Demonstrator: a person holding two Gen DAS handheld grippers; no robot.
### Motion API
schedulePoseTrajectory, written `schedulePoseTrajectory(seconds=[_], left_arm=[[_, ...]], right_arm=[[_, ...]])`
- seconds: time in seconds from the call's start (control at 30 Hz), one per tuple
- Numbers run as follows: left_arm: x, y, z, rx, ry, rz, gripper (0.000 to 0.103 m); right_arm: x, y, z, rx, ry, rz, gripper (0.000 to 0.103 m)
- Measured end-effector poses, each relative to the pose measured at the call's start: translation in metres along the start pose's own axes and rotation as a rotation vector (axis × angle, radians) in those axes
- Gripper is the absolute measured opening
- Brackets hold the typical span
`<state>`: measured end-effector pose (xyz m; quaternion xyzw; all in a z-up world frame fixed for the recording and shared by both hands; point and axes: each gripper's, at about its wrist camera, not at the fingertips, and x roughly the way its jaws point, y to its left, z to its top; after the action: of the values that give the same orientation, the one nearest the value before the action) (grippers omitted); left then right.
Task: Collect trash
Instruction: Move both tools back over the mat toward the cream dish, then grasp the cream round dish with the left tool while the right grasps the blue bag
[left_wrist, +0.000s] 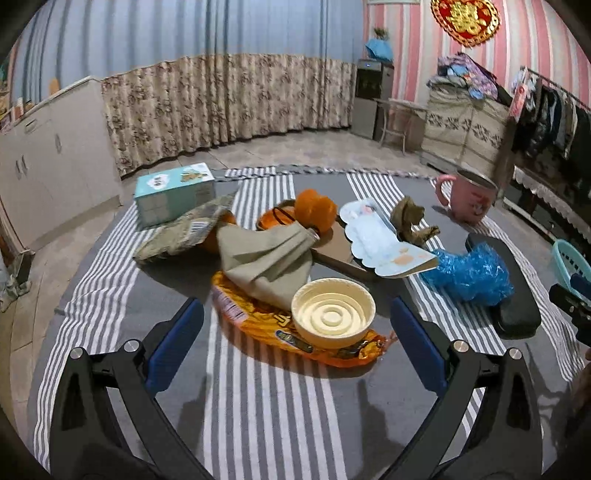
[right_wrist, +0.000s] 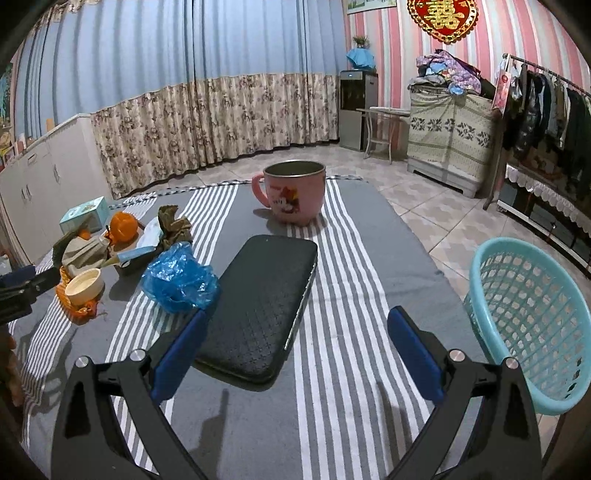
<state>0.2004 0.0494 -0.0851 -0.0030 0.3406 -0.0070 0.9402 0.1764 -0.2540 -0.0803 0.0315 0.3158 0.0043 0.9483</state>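
The left gripper (left_wrist: 295, 332) hovers low with its blue-padded fingers (left_wrist: 173, 343) spread wide, nothing between them. The right gripper (right_wrist: 295, 347) is likewise agape and empty, its fingers (right_wrist: 413, 354) angled forward and level. Each gripper's black body shows at the edge of the other's view; the dim shape beside it may be a hand.

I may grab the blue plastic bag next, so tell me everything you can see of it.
The blue plastic bag is thin, glossy, see-through film, crumpled into a loose wad. It lies on the striped cloth, pressed against the left edge of the black case, right of the trash pile. Neither set of tongs touches it.
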Motion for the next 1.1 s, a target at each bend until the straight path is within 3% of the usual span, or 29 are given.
schedulePoseTrajectory(seconds=[0.13, 0.4, 0.6, 0.67, 0.83, 1.1], left_arm=[[0.001, 0.008, -0.004, -0.032, 0.019, -0.033, 0.097], [0.031, -0.010, 0.006, 0.000, 0.116, -0.012, 0.097], [0.056, -0.023, 0.004, -0.002, 0.203, -0.011, 0.089], [0.060, -0.020, 0.003, -0.020, 0.222, -0.024, 0.079], [0.057, -0.015, 0.004, -0.052, 0.210, -0.068, 0.061], [0.032, -0.019, 0.010, -0.016, 0.126, -0.053, 0.061]], right_arm=[[0.001, 0.001, 0.001, -0.002, 0.000, -0.002, 0.096], [0.003, 0.005, 0.003, 0.000, 0.009, -0.009, 0.096], [0.001, 0.011, 0.002, -0.031, 0.003, -0.018, 0.096], [0.002, 0.012, 0.002, -0.035, 0.006, -0.018, 0.096], [0.005, 0.023, 0.004, -0.052, 0.008, -0.008, 0.096], [0.021, 0.048, 0.012, -0.068, 0.050, 0.025, 0.096]])
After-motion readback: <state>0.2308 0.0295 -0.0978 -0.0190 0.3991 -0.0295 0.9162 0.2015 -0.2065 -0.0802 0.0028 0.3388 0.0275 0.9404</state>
